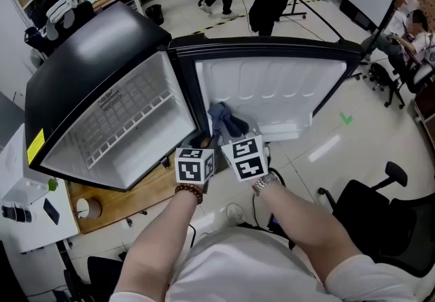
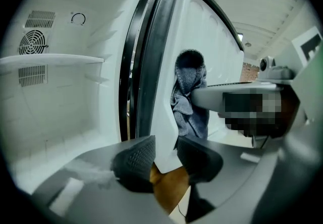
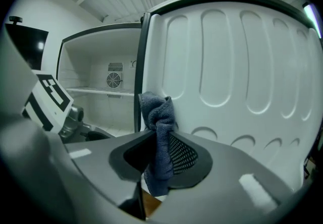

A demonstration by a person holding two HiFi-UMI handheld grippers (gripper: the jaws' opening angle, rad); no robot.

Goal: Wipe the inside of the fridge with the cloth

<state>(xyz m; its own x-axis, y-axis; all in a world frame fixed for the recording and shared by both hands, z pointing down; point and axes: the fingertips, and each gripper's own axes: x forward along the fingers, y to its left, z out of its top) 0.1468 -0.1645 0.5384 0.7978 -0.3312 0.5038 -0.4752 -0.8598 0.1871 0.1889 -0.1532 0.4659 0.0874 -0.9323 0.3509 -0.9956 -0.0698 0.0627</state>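
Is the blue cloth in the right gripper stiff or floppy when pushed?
Probably floppy: the cloth droops in folds from the right gripper. A pinch holds it all, so likely light; pushing may bunch it.

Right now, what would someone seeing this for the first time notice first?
The open fridge fills the middle of the head view, with its white inside on show and its door swung wide to the right. In front of the door's inner face, the right claw grips a bunched blue-grey cloth. The left claw clamps the door's lower edge.
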